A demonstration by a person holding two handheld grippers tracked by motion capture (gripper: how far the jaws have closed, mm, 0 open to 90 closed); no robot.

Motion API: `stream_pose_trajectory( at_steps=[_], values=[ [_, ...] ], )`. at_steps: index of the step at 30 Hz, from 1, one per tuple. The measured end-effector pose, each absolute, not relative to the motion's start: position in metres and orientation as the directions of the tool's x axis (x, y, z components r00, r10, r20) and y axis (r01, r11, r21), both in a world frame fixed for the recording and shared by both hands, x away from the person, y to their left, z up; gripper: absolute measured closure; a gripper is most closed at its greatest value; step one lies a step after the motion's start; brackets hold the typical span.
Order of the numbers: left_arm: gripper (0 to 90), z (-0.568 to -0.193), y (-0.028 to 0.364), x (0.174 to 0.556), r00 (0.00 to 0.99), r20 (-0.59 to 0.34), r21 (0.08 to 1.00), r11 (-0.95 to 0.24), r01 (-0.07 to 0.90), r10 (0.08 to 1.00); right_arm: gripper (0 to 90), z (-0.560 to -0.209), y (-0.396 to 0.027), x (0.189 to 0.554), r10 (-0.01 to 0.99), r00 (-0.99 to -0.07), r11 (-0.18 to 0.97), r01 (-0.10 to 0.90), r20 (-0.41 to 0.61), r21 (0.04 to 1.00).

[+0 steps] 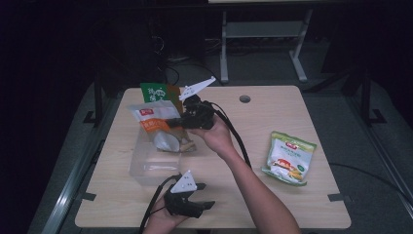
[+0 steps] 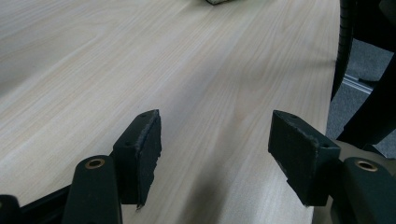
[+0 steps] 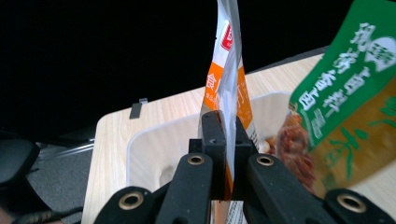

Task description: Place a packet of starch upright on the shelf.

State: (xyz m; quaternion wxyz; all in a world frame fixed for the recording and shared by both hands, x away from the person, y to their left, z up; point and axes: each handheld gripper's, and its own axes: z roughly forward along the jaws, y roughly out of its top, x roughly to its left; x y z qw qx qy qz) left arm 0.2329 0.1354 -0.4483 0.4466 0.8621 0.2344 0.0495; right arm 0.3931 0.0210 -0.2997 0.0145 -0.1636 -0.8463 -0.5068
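Observation:
My right gripper (image 1: 181,122) (image 3: 227,133) is shut on the edge of an orange-and-white snack bag (image 1: 156,126) (image 3: 227,79), holding it above a clear plastic bin (image 1: 146,168) (image 3: 149,149). A green-and-brown packet (image 1: 157,92) (image 3: 348,107) stands at the bin's far end. My left gripper (image 1: 203,196) (image 2: 215,156) rests near the table's front edge, jaws wide apart over bare wood with nothing between them. A green-and-white bag (image 1: 288,158) lies flat on the right side of the table.
The light wooden table (image 1: 253,126) has a round cable hole (image 1: 245,99) at the back. Black cables trail from both grippers. Dark floor and a white desk frame (image 1: 263,34) lie beyond the table.

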Motion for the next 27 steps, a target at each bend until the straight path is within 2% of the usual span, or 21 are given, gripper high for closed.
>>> stream_pose_trajectory(
  at_steps=[16,27],
  values=[
    [32.9,-0.451,0.136,0.233,0.877,-0.130,0.790,-0.486,0.374,0.463,89.9,-0.332,0.070,0.406,0.229,-0.936,0.431,0.345,0.269,0.834],
    [32.9,-0.450,0.136,0.234,0.888,-0.108,0.782,-0.514,0.353,0.446,89.3,-0.361,0.079,0.407,0.266,-0.919,0.452,0.386,0.292,0.804]
  ],
)
